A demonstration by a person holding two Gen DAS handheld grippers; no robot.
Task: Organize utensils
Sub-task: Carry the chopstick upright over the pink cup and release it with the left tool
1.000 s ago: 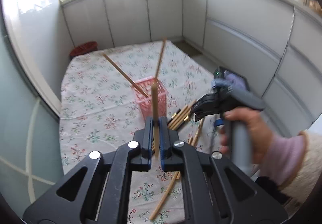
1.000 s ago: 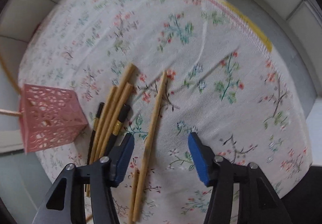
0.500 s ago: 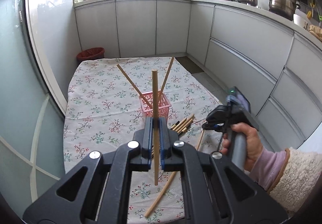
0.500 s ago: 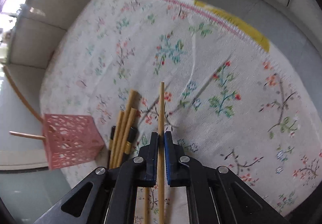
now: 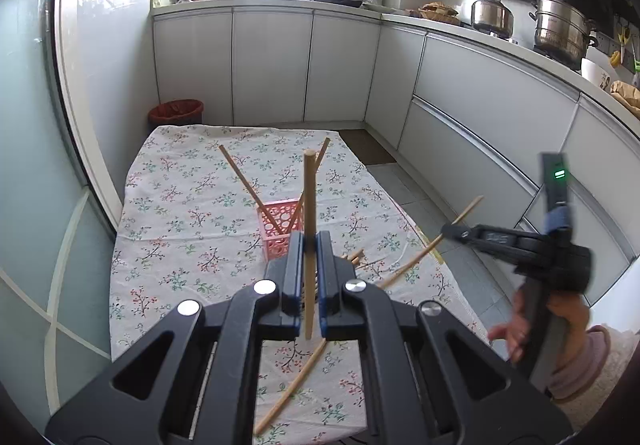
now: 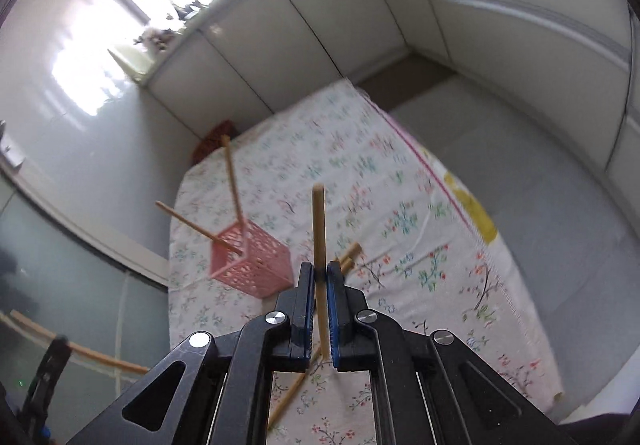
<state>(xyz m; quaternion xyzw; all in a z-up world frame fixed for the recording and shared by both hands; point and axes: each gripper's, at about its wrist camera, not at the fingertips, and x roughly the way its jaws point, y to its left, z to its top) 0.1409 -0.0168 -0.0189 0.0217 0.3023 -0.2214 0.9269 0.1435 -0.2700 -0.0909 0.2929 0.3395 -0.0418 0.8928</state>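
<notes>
**Both grippers clamp a chopstick above the floral cloth**

In the left wrist view, a red bin (image 5: 176,113) stands at the far left corner of the floral cloth (image 5: 180,213). Near the cloth's middle sits the pink basket (image 5: 278,225), with 2 chopsticks (image 5: 244,181) leaning out of it in a V. Just in front, the left gripper (image 5: 308,257) is closed on a wooden chopstick (image 5: 309,205) that stands upright between its blue pads. A loose chopstick (image 5: 292,385) lies on the cloth beneath it. To the right, a few more chopsticks (image 5: 356,257) lie beside the basket. Farthest right, the right gripper (image 5: 452,231), held by a hand (image 5: 560,309), pinches another chopstick (image 5: 424,253) at a slant above the cloth's edge.

In the right wrist view, that gripper's (image 6: 319,277) jaws are shut on the chopstick, the basket to its left.
</notes>
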